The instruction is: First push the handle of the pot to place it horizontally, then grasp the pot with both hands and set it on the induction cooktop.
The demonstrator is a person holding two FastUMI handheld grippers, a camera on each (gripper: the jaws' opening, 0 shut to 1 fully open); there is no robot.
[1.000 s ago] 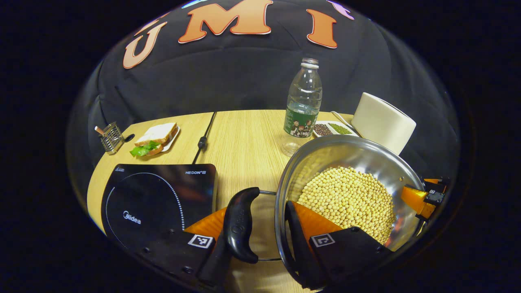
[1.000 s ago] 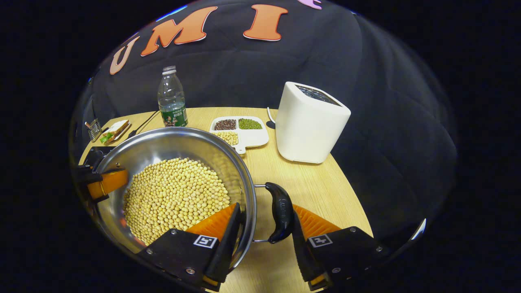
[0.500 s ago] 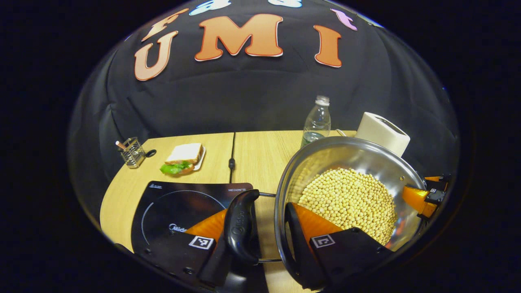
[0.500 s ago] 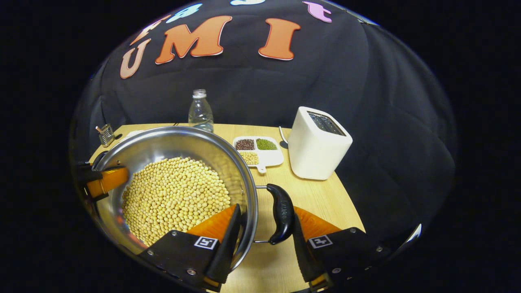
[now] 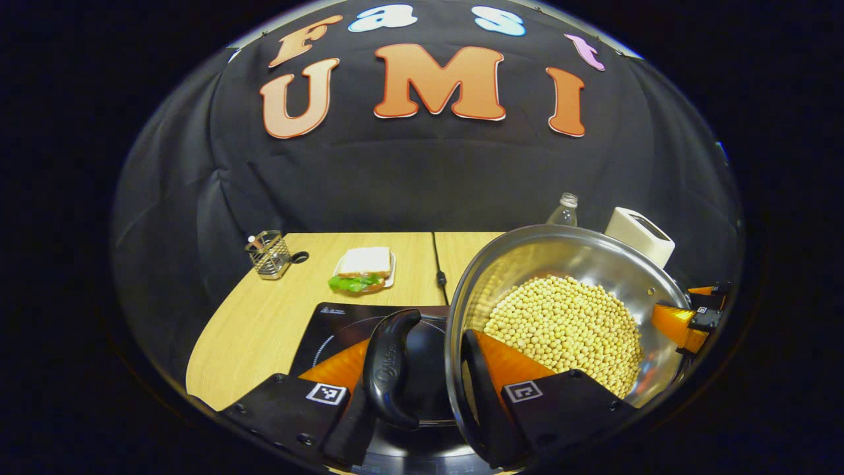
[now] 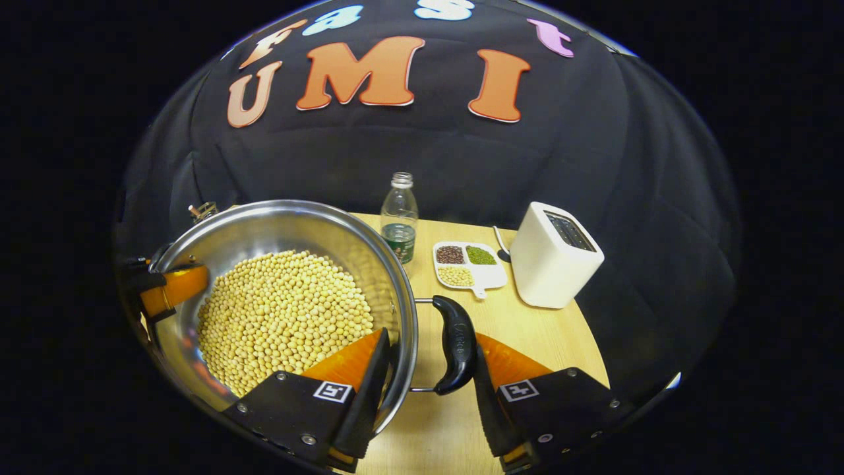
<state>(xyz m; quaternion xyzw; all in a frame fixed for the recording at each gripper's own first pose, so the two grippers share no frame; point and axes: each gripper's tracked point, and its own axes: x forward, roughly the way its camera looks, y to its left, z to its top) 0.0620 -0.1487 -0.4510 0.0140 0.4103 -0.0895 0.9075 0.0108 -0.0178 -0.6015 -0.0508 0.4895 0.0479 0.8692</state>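
Both tongs astride pot handles.

One pot, one cooktop, one bottle, one toaster, one sandwich.

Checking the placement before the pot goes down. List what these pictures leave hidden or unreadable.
- Pot underside: hidden by its own wall in both views, so its gap to the cooktop cannot be judged.
- Cooktop's near part: covered by the left gripper and pot handle in the left gripper view.
- Wire holder contents: too small.
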